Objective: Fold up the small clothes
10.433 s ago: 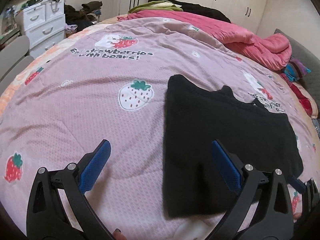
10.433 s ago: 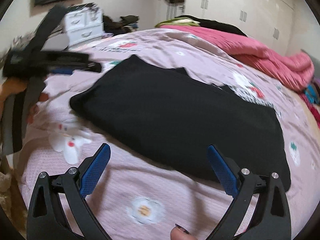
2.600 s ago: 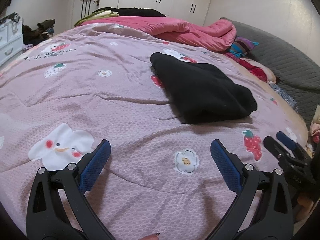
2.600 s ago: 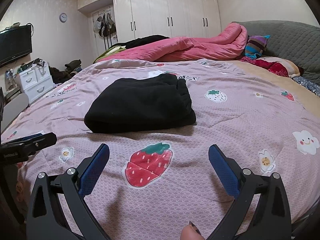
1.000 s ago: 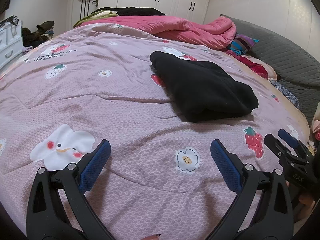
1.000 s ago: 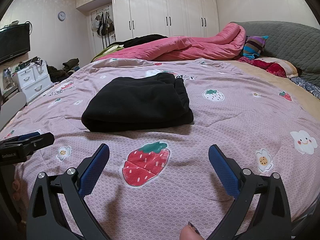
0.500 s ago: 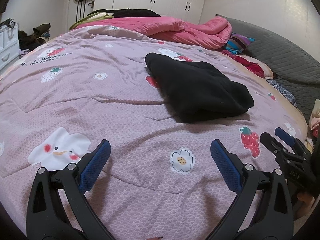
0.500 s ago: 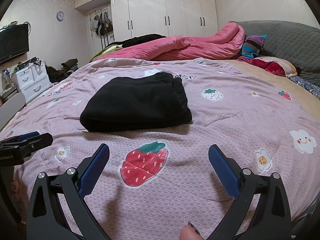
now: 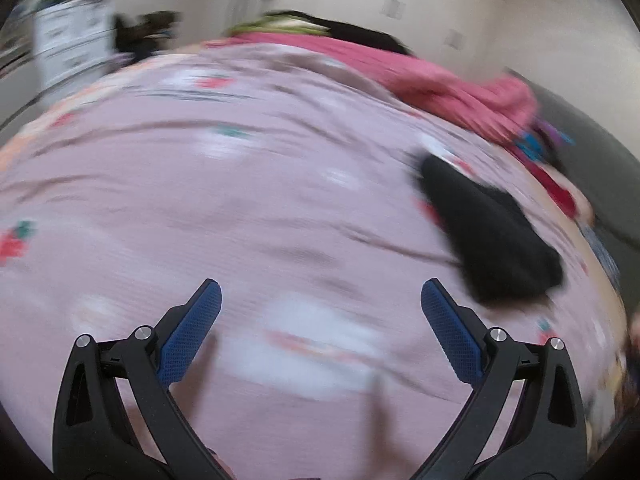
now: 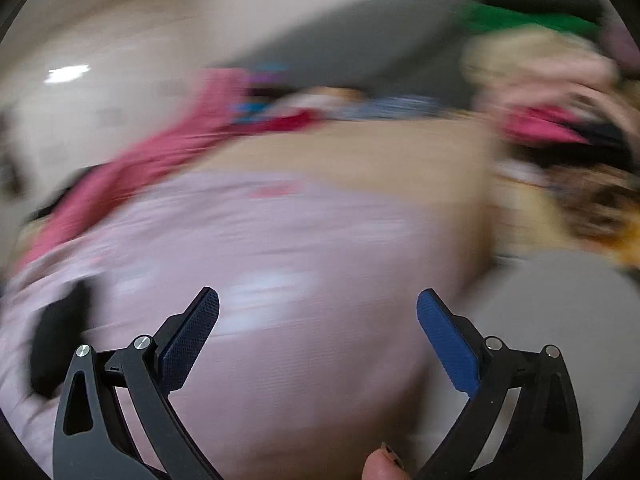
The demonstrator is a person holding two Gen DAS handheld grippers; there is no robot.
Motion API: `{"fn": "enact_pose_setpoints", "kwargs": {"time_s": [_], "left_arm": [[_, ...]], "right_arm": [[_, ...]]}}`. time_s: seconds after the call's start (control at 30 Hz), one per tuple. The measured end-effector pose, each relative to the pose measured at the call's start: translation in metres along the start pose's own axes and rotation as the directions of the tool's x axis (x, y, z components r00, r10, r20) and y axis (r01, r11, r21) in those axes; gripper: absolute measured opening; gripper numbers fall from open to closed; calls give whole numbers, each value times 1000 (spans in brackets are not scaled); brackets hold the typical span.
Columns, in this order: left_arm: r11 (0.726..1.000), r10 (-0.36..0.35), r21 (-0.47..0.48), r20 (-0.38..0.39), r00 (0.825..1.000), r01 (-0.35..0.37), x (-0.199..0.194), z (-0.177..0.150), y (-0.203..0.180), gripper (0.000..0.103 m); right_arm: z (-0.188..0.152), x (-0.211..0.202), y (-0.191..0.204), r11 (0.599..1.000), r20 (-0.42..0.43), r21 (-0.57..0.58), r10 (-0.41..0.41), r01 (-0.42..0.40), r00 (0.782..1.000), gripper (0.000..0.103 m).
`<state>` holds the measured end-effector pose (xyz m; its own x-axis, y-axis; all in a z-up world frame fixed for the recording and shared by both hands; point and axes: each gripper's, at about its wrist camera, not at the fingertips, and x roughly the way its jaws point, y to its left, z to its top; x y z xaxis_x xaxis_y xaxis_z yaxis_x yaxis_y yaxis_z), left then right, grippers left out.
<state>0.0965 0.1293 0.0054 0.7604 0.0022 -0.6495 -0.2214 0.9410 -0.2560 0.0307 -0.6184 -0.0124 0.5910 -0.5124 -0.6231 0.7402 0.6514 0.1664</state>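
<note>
Both views are smeared with blur. My left gripper [image 9: 318,308] hangs over the pink bedspread [image 9: 224,208] with its blue pads wide apart, gripping nothing. The folded black garment [image 9: 492,236] lies at the right of that frame, well apart from the pads. My right gripper [image 10: 318,316] is also spread and empty; a dark shape at the lower left edge may be the garment.

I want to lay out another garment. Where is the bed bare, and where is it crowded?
Bare: the wide pink quilt between the folded black garment and the white drawers. Crowded: the far edge under the pink duvet, and the blurred clothes pile in the right wrist view.
</note>
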Motion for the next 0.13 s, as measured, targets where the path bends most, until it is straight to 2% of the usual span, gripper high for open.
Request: {"fn": "enact_pose_setpoints", "kwargs": {"time_s": [0.03, 0.07, 0.1, 0.13], "left_arm": [[998, 57, -30, 15, 998, -56, -2, 10, 24, 94], [992, 111, -54, 31, 993, -110, -4, 19, 48, 94], [979, 189, -79, 39, 981, -185, -5, 30, 78, 94], [960, 267, -99, 35, 963, -262, -3, 40, 102, 94]], "right_arm": [[7, 21, -38, 992, -59, 41, -118, 120, 991, 99], [12, 39, -75, 970, -102, 84, -219, 227, 971, 99], [15, 49, -99, 950, -119, 107, -281, 294, 952, 99], [17, 65, -132, 910, -163, 129, -373, 394, 913, 99]]}}
